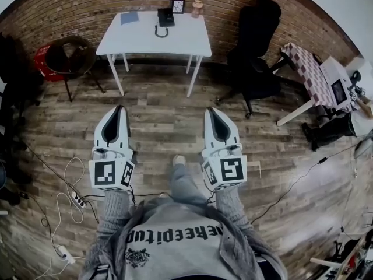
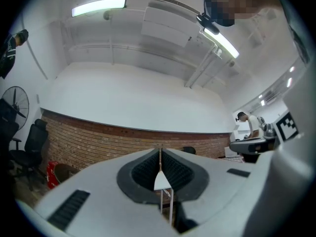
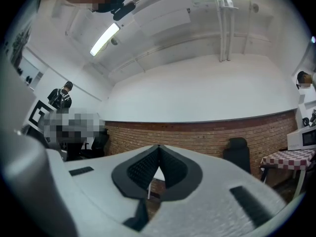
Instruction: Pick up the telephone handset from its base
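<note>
The floor is rough, worn wood planks, and the wall is bare matt brick. The table has a smooth matt white top. Its legs look like painted metal, though it's too far off to be sure. The telephone reads as black plastic. The left gripper and right gripper have matt pale-grey plastic shells with black ribbed, rubbery-looking pads. The sleeves are chunky grey knit, and the office chair is black cloth.
</note>
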### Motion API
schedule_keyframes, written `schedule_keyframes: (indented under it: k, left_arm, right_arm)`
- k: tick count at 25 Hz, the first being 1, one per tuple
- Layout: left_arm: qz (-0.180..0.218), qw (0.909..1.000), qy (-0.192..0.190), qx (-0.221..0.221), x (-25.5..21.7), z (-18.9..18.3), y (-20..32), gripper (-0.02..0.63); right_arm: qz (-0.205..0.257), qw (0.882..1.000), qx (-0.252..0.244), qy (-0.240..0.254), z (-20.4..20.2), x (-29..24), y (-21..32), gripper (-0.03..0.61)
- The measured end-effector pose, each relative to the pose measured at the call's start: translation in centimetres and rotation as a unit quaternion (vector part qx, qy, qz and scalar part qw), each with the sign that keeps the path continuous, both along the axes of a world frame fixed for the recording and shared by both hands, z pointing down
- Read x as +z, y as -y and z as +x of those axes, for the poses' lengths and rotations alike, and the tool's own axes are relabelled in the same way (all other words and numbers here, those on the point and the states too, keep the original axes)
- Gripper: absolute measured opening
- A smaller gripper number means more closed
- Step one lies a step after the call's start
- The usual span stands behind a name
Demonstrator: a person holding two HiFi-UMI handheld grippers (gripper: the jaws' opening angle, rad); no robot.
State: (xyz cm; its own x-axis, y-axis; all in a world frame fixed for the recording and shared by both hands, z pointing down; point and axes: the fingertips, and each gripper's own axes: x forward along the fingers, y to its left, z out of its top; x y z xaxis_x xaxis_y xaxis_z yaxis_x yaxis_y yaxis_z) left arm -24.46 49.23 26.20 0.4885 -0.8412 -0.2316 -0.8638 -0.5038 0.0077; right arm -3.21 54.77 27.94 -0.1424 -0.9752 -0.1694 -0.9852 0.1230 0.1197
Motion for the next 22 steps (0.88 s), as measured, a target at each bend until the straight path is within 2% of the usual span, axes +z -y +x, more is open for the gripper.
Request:
schedule_keyframes:
  k: [11,22]
  left_arm:
    - [0.022,0.9997,0.003,-0.008,-0.1,2.1,10.4,0.014]
    - [0.016,0.9997,-0.006,-0.017,-1.7,8.0,22.0,0.014]
  right_arm:
    - [0.011,1.0,-0.015,0.002,2.4,-0.3,11.4,0.003]
    - [0.015,0.999,-0.032,-0.003,7.7,-1.6,23.7,0.003]
